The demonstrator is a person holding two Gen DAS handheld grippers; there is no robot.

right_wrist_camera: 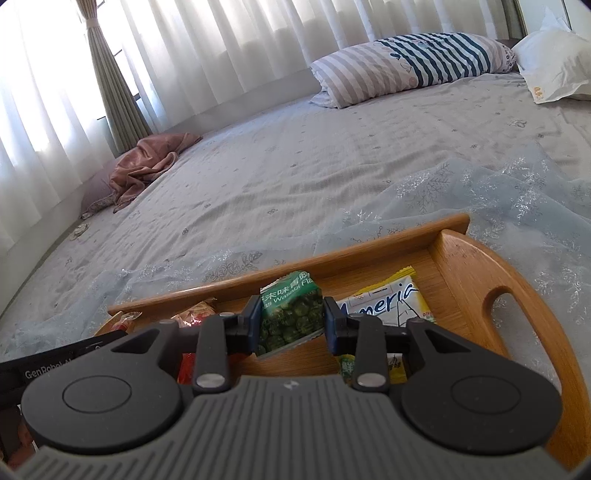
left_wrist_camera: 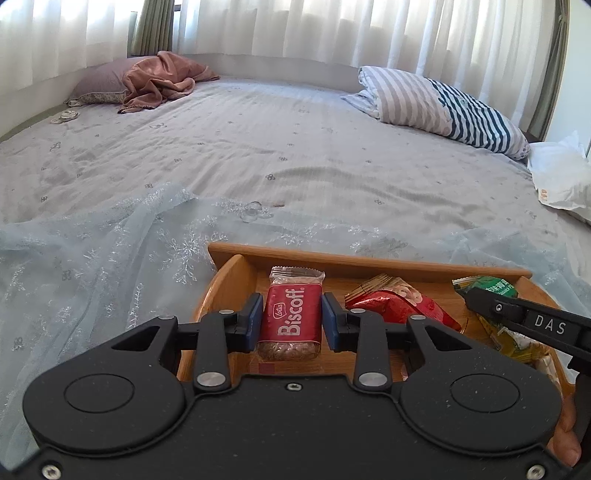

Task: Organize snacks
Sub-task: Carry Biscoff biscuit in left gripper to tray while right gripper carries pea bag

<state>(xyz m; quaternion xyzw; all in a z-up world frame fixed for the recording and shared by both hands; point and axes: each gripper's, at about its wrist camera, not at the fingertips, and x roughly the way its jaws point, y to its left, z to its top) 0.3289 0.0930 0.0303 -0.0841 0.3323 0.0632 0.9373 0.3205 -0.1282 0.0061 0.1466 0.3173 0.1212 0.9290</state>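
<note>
Over the wooden tray (left_wrist_camera: 369, 260) on the bed, I am holding the Biscoff packet (left_wrist_camera: 290, 319) pinched in my left gripper (left_wrist_camera: 290, 321), its long axis running away from me, while my right gripper (right_wrist_camera: 291, 323) is clamping the wasabi pea packet (right_wrist_camera: 290, 314) alongside.

red biscoff pack (left_wrist_camera: 290, 319) and green wasabi pea packet (right_wrist_camera: 291, 314) above wooden tray (right_wrist_camera: 476, 266)

Left wrist view: close above the tray's (left_wrist_camera: 369, 260) left end, angled down across the bed (left_wrist_camera: 295, 155) toward the curtains (left_wrist_camera: 295, 33). Right wrist view: close above its right end, same facing. Shared: tray, bed, striped pillow (left_wrist_camera: 443, 107), curtains.
</note>
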